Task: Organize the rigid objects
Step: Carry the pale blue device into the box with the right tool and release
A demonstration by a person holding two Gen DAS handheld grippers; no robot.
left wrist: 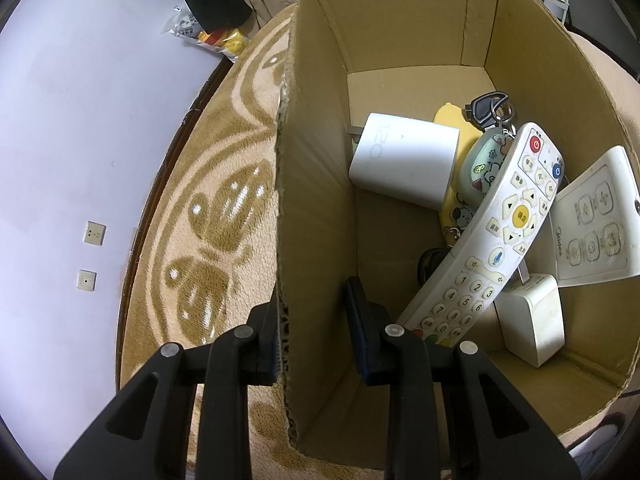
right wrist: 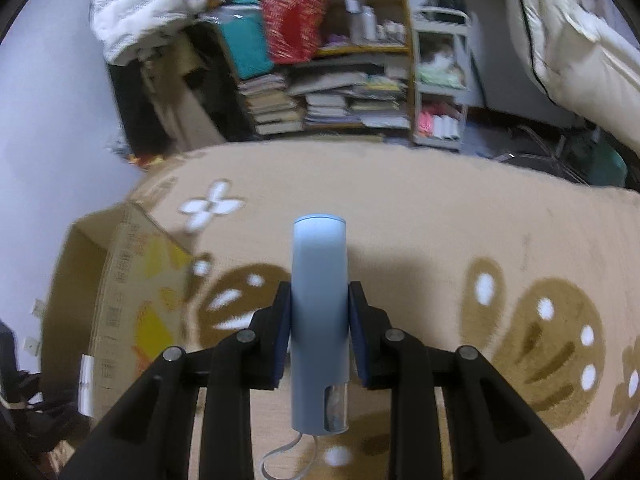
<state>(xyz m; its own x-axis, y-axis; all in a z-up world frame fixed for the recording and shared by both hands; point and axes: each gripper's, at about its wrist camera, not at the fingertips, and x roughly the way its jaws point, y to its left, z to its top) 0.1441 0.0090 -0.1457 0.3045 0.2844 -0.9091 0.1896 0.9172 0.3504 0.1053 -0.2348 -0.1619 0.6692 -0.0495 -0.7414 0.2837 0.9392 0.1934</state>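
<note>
A tan plush cover [right wrist: 400, 220] with brown butterfly and white flower patterns spreads under both claws; whether it lies on a bed or a counter cannot be told. To the left of the left claw [left wrist: 316, 332] stands a pale wall [left wrist: 72, 120] with two sockets [left wrist: 95, 233]. Beyond the right claw [right wrist: 319, 332] stands a crowded wooden shelf [right wrist: 320, 52] with stacked books, a red bag and a teal bundle, and a small white rack just right of it. One open cardboard box [left wrist: 400, 32] stands on the cover. Inside it, ahead and right of the left claw, lie two remotes: a long white button remote [left wrist: 488, 240] leaning diagonally and a flat white remote [left wrist: 596, 220] against the right wall. There are also two white chargers: a large one [left wrist: 404, 164] straight ahead and a smaller one [left wrist: 532, 320] close on the right. A yellow tag, a bunch of keys [left wrist: 490, 110] and a pale green pouch [left wrist: 486, 164] lie between them. The left claw is partly spread, straddling the near box wall, its left pad [left wrist: 266, 336] against the outside and its right pad [left wrist: 360, 320] apart from the inside face. The right claw pinches one light blue cylinder [right wrist: 319, 320] between its pads, upright along the fingers, a white cord hanging from its near end. In the right wrist view the box [right wrist: 116, 300] sits left of that claw.
</note>
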